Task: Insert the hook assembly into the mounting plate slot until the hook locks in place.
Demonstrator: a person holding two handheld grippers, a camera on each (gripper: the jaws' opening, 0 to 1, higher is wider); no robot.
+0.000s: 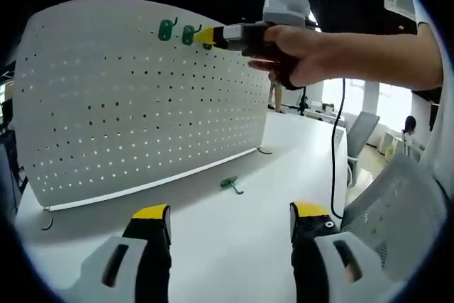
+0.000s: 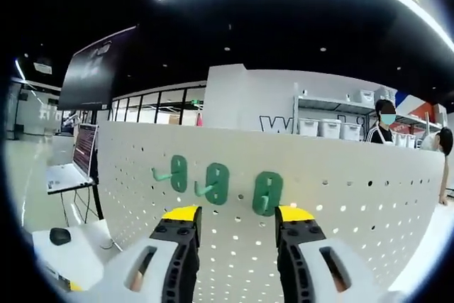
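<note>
Setting: white table [image 1: 234,239] in a big open office with strip lights overhead, and a white pegboard [image 1: 135,97] standing upright along the table's far side.
Left gripper [image 1: 230,221]: low over the table in the left gripper view, yellow-tipped jaws spread wide with bare tabletop between them, holding nothing.
Loose hook [image 1: 231,184]: one green hook lying flat on the table, just in front of the pegboard's bottom edge and beyond the left jaws, touching neither.
Pegboard bottom: sits on small feet, and a thin shadow runs along its base.
Right gripper [image 1: 207,36]: in the left gripper view a hand [image 1: 298,54] holds it up at the board's top row, yellow tip right against the green hooks there. From its own camera [image 2: 234,214] the jaws stand apart and just in front of the board, with nothing between them that I can see.
Mounted hooks: three green ones in a row near the top edge, left hook [image 2: 173,173], middle hook [image 2: 213,183] and right hook [image 2: 267,193]. The middle and right ones sit just above the gap between the right jaws.
Cable [image 1: 336,147]: black, hanging down from the right gripper.
Further back: a laptop [image 2: 74,161] on a side table to the left of the board, shelves with white bins [image 2: 330,128] behind it, and a person [image 2: 383,125] standing by those shelves.
</note>
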